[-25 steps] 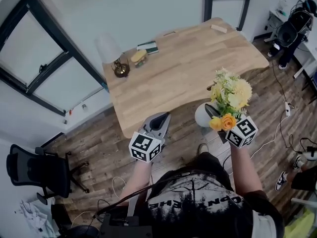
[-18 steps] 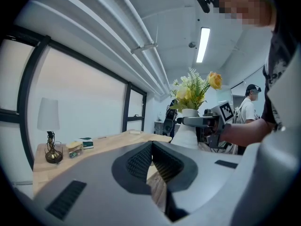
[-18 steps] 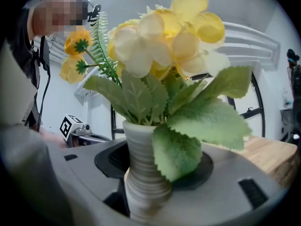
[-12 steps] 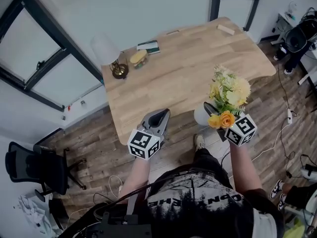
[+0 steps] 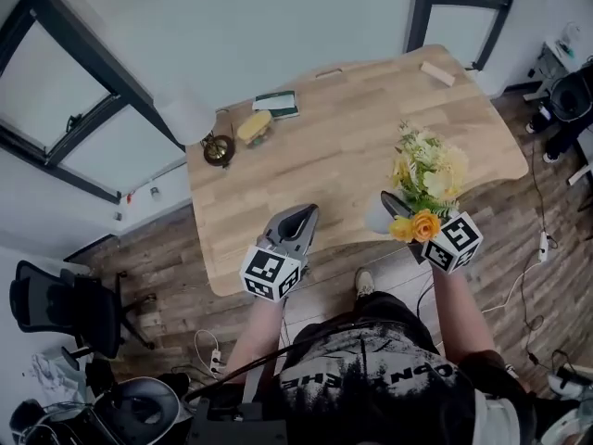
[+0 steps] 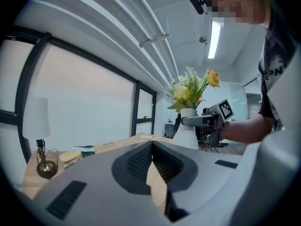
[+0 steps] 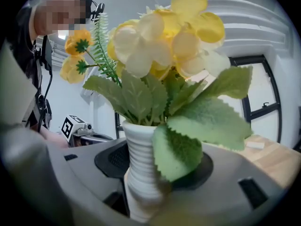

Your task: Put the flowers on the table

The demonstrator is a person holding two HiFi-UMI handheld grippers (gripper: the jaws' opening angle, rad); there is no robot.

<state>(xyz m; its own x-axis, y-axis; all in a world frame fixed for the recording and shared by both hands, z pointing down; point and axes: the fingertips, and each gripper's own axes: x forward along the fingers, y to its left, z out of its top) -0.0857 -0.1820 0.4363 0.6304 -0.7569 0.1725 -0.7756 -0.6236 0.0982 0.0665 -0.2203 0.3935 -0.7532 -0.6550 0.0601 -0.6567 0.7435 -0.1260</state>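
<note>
A bunch of yellow and white flowers (image 5: 428, 170) stands in a white ribbed vase (image 5: 377, 214). My right gripper (image 5: 397, 209) is shut on the vase's neck and holds it upright in the air, over the front edge of the wooden table (image 5: 343, 146). In the right gripper view the vase (image 7: 140, 173) fills the space between the jaws of the right gripper (image 7: 157, 166), under the flowers (image 7: 164, 36). My left gripper (image 5: 298, 219) hovers by the table's front edge, left of the vase. The left gripper (image 6: 151, 146) is shut, with nothing in it.
A lamp (image 5: 192, 119), a green book (image 5: 276, 105) and a yellow object (image 5: 252, 126) sit at the table's back left. A small wooden block (image 5: 437, 73) lies at the back right. A black office chair (image 5: 56, 304) and cables are on the floor.
The person has stepped closer to the table, so its front edge now lies under both grippers. The vase stays in the right gripper and the left gripper stays shut.
</note>
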